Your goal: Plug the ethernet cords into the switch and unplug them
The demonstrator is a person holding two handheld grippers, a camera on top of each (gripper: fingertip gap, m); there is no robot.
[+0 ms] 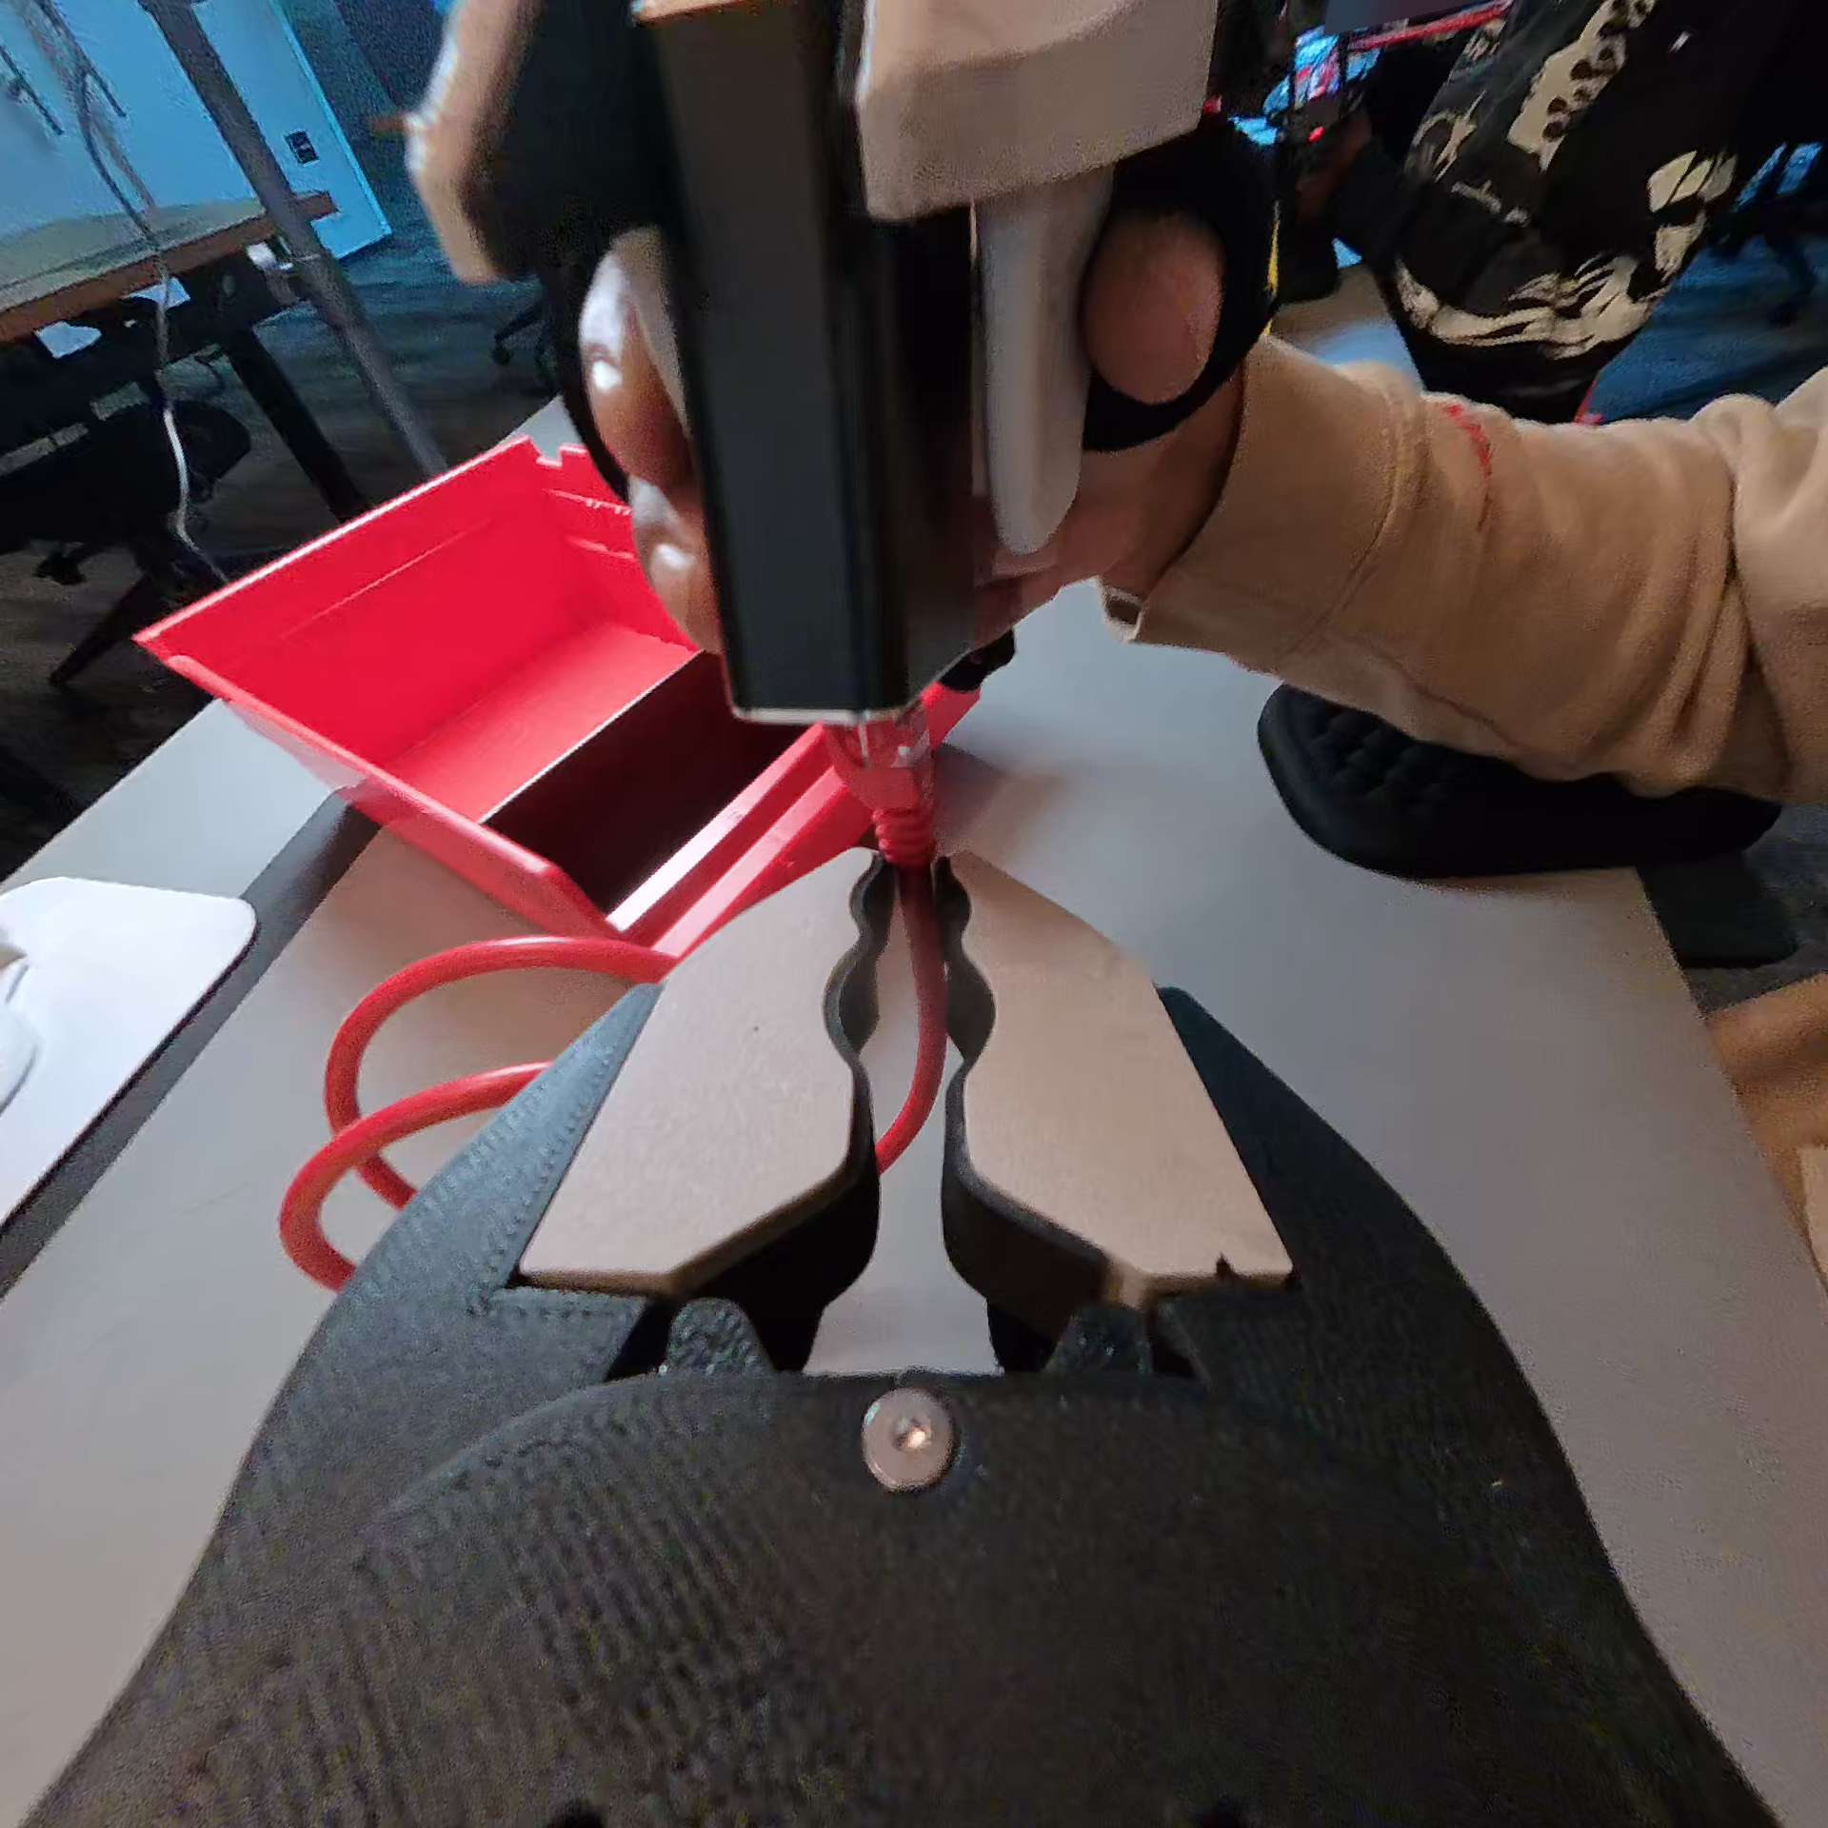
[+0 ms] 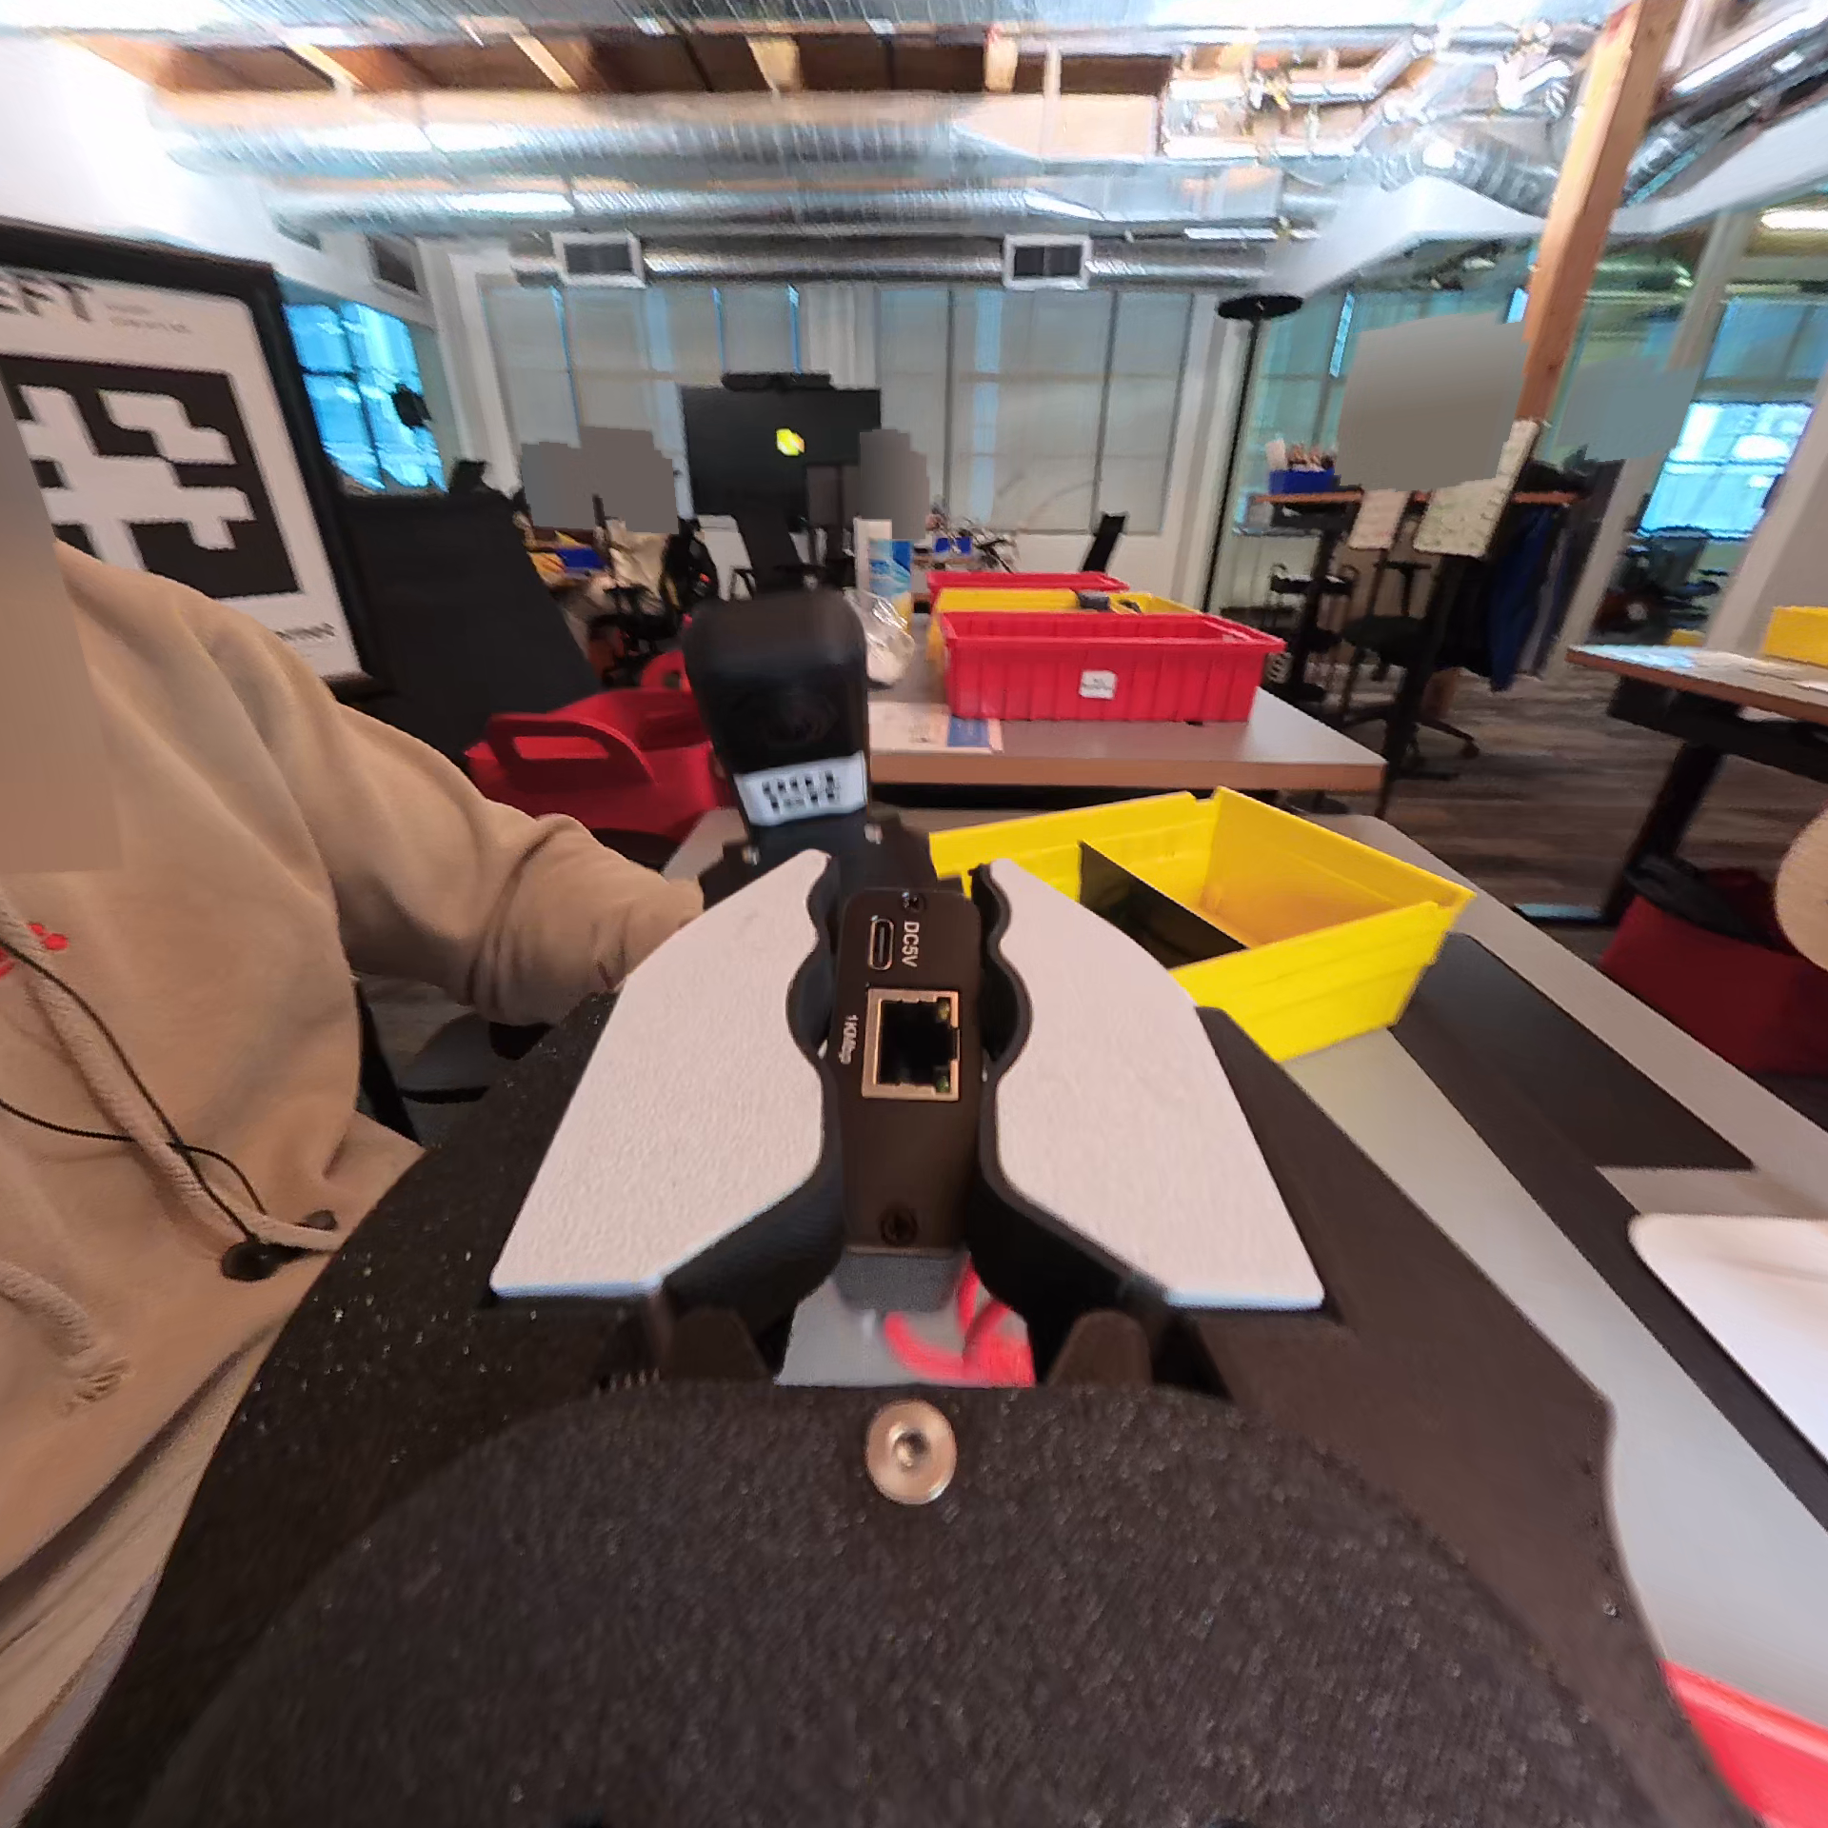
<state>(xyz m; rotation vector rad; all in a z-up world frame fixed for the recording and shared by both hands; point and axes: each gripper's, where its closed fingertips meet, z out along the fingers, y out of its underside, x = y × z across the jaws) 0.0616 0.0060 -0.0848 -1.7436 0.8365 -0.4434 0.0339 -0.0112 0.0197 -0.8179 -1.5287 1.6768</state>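
In the left wrist view my left gripper [image 1: 910,870] is shut on a red ethernet cord [image 1: 915,989], just behind its plug [image 1: 880,767]. The plug's tip touches the lower end of the black switch [image 1: 811,396]; I cannot tell if it is seated. The switch hangs upright between the right gripper's white fingers [image 1: 1029,396]. In the right wrist view my right gripper [image 2: 905,880] is shut on the switch [image 2: 905,1167]. The switch's near end shows an empty ethernet port [image 2: 910,1039]. The left gripper's camera housing [image 2: 781,712] sits beyond it.
An open red bin [image 1: 445,643] stands on the grey table [image 1: 1286,1088] behind the cord's loops [image 1: 396,1088]. A yellow divided bin [image 2: 1286,920] lies to the right. A black wrist rest [image 1: 1434,791] and a white pad [image 1: 99,989] lie at the edges. A beige sleeve [image 1: 1484,574] crosses above. My right fingertips sit around 10 cm from my left ones.
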